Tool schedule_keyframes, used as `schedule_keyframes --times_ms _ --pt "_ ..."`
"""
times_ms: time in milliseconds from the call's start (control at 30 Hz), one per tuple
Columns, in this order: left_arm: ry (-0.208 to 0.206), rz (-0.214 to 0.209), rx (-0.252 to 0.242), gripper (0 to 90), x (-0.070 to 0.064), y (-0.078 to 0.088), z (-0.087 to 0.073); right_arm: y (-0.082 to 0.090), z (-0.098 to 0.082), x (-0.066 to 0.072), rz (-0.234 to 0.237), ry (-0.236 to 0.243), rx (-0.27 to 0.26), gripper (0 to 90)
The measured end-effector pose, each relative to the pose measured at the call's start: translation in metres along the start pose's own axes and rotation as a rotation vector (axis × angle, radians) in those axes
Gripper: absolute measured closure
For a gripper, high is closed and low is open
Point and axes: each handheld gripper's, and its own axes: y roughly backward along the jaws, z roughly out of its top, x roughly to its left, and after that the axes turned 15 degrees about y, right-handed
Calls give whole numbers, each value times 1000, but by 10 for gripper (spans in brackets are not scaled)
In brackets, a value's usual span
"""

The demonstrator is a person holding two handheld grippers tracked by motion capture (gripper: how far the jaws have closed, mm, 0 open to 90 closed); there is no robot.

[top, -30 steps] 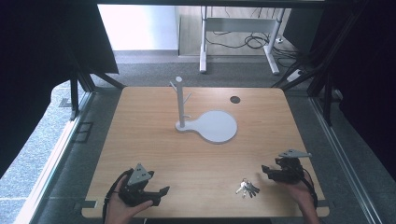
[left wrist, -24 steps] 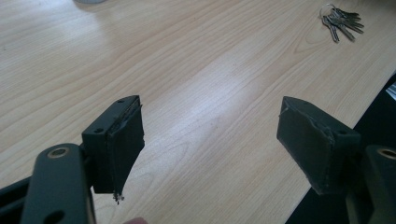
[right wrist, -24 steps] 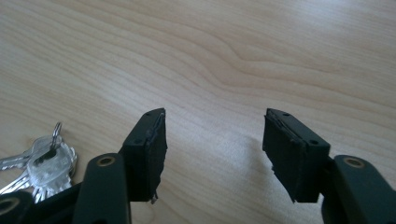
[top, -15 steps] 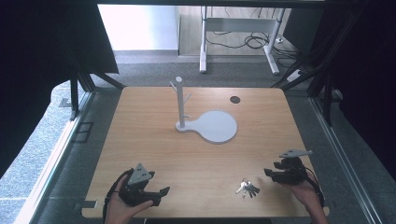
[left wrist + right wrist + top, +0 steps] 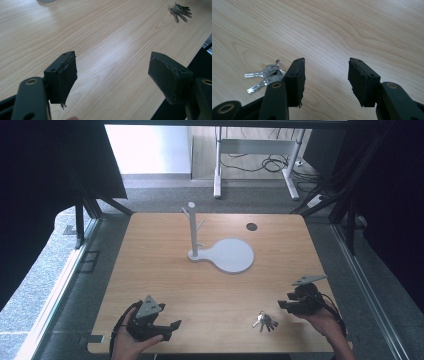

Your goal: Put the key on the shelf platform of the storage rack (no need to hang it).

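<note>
Nothing grabbed yet: keys [image 5: 265,321] lie flat near the table's [image 5: 165,270] front edge, my right gripper [image 5: 286,305] just beside them, jaws half-open after closing some, empty; left gripper [image 5: 172,330] wide, idle; stand [image 5: 193,231] bare.

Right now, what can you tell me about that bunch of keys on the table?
The bunch of keys is a handful of silvery metal keys on a ring, fanned out and lying flat on the pale wooden table near its front edge. It rests just left of the right tool, whose open jaws are off to one side of it. Nothing touches the bunch of keys except the table.
</note>
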Motion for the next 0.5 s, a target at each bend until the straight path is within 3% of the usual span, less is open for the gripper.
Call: schedule_keyframes --times_ms 500 --pt "6 7 -2 233 2 3 0 -7 17 10 37 61 43 528"
